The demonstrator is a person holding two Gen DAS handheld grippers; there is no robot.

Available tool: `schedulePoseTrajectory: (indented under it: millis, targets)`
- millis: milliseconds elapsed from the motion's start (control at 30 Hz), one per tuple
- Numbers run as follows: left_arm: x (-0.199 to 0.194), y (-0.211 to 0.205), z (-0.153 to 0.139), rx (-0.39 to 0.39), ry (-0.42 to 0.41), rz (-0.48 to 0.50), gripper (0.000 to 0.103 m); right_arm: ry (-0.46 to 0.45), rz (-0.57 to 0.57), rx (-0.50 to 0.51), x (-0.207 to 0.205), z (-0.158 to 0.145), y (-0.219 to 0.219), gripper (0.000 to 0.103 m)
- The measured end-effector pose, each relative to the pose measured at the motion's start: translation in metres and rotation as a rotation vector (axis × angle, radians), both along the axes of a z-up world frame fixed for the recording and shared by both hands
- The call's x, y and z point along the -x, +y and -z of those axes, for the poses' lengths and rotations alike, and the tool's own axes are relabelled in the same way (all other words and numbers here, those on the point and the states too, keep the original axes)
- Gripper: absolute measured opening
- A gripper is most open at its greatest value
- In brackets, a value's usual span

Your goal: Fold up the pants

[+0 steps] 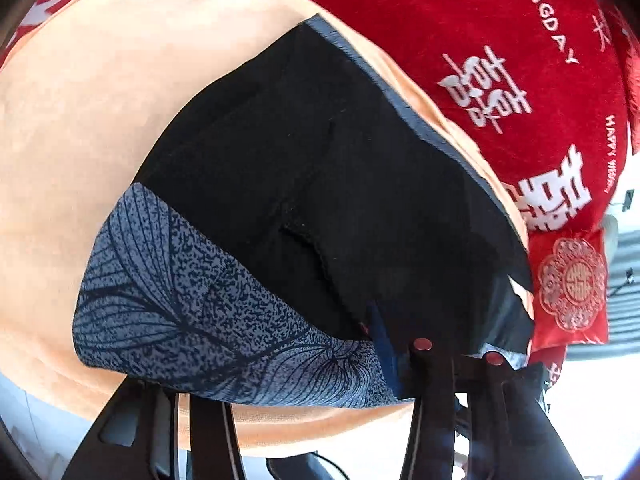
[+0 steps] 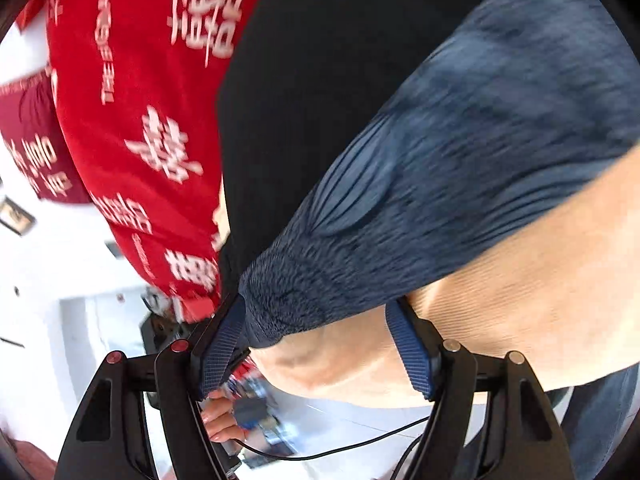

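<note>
The pants are black with a blue-grey leaf-print side; they lie folded on a peach sheet. My left gripper is open and close over the near edge; the printed cloth covers its left finger, and the right finger's blue pad touches the black cloth. In the right wrist view the pants fill the frame. My right gripper is open, its blue pads set either side of the printed corner, not closed on it.
A red blanket with white characters lies beyond the peach sheet and also shows in the right wrist view. A small red embroidered pouch sits at the bed's right edge. White floor, a black cable and a hand show below.
</note>
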State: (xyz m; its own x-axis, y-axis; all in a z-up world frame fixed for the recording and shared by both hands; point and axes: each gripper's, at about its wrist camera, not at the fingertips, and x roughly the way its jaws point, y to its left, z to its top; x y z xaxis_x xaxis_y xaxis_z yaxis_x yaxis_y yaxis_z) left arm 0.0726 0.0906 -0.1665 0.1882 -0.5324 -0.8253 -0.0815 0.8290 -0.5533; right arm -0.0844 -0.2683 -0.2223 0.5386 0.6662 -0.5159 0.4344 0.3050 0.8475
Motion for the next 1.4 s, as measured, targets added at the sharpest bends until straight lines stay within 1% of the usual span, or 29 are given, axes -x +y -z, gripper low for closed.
schedulePoseTrajectory:
  millis: [100, 133, 200, 267, 300, 333, 367, 400, 433, 533, 600, 667, 767, 900, 967, 1000, 1033, 1100, 1133, 1167, 1200, 1233, 1333, 1400]
  targets:
    - [-0.008, -0.003, -0.009, -0.001, -0.01, 0.032, 0.048, -0.018, 0.07, -0.034, 0.006, 0.001, -0.017, 0.075]
    - [-0.008, -0.004, -0.011, -0.013, -0.015, 0.047, 0.048, -0.021, 0.091, -0.044, 0.007, 0.002, -0.02, 0.071]
    - [-0.009, -0.01, -0.011, -0.051, -0.021, 0.084, 0.048, -0.019, 0.131, -0.069, 0.014, 0.004, -0.028, 0.058]
    - [-0.008, -0.013, -0.006, -0.084, -0.013, 0.107, 0.048, 0.002, 0.163, -0.093, 0.023, 0.008, -0.033, 0.033]
    - [-0.008, -0.014, -0.002, -0.1, -0.005, 0.113, 0.048, 0.017, 0.172, -0.097, 0.026, 0.01, -0.034, 0.027]
    - [-0.006, -0.012, -0.001, -0.111, 0.002, 0.114, 0.048, 0.023, 0.177, -0.099, 0.029, 0.01, -0.035, 0.013]
    - [-0.004, -0.012, -0.003, -0.121, 0.0, 0.11, 0.048, 0.023, 0.179, -0.094, 0.032, 0.006, -0.037, 0.006]
    - [-0.002, -0.011, -0.006, -0.127, -0.008, 0.105, 0.042, 0.019, 0.174, -0.081, 0.031, 0.0, -0.038, 0.006]
    - [-0.001, -0.009, -0.013, -0.133, -0.025, 0.102, 0.039, 0.001, 0.16, -0.057, 0.03, -0.011, -0.039, 0.006]
    - [-0.005, -0.005, -0.036, -0.129, -0.055, 0.076, 0.039, -0.055, 0.095, 0.035, 0.016, -0.056, -0.039, 0.006]
    - [-0.015, -0.007, -0.048, -0.139, -0.075, 0.071, 0.039, -0.081, 0.057, 0.074, 0.007, -0.077, -0.044, 0.006]
    - [-0.03, -0.013, -0.063, -0.138, -0.105, 0.065, 0.039, -0.096, 0.001, 0.13, -0.012, -0.099, -0.048, 0.006]
    - [-0.056, -0.024, -0.074, -0.133, -0.141, 0.052, 0.04, -0.111, -0.071, 0.188, -0.044, -0.121, -0.057, 0.006]
    - [-0.097, -0.04, -0.078, -0.152, -0.165, 0.015, 0.04, -0.123, -0.141, 0.225, -0.104, -0.134, -0.074, 0.006]
    - [-0.126, -0.048, -0.079, -0.159, -0.173, -0.021, 0.04, -0.118, -0.179, 0.239, -0.138, -0.135, -0.086, 0.006]
    - [-0.138, -0.051, -0.077, -0.144, -0.169, -0.017, 0.04, -0.112, -0.204, 0.247, -0.159, -0.134, -0.092, 0.006]
    - [-0.152, -0.056, -0.074, -0.154, -0.17, -0.026, 0.04, -0.105, -0.224, 0.256, -0.175, -0.132, -0.094, 0.006]
    - [-0.178, -0.065, -0.066, -0.198, -0.174, -0.038, 0.04, -0.083, -0.273, 0.273, -0.211, -0.124, -0.101, 0.006]
    - [-0.194, -0.071, -0.059, -0.234, -0.18, -0.04, 0.04, -0.066, -0.307, 0.288, -0.235, -0.116, -0.104, 0.006]
    - [-0.205, -0.075, -0.053, -0.262, -0.182, -0.044, 0.04, -0.057, -0.328, 0.298, -0.247, -0.11, -0.106, 0.006]
    - [-0.217, -0.08, -0.045, -0.295, -0.181, -0.048, 0.04, -0.044, -0.356, 0.306, -0.266, -0.1, -0.107, 0.006]
    - [-0.224, -0.081, -0.037, -0.31, -0.174, -0.047, 0.042, -0.029, -0.379, 0.316, -0.282, -0.088, -0.108, 0.008]
    - [-0.248, -0.086, -0.011, -0.382, -0.137, -0.076, 0.051, 0.041, -0.428, 0.336, -0.322, -0.051, -0.109, 0.01]
    - [-0.255, -0.087, -0.003, -0.416, -0.113, -0.089, 0.051, 0.109, -0.461, 0.346, -0.339, -0.024, -0.108, 0.01]
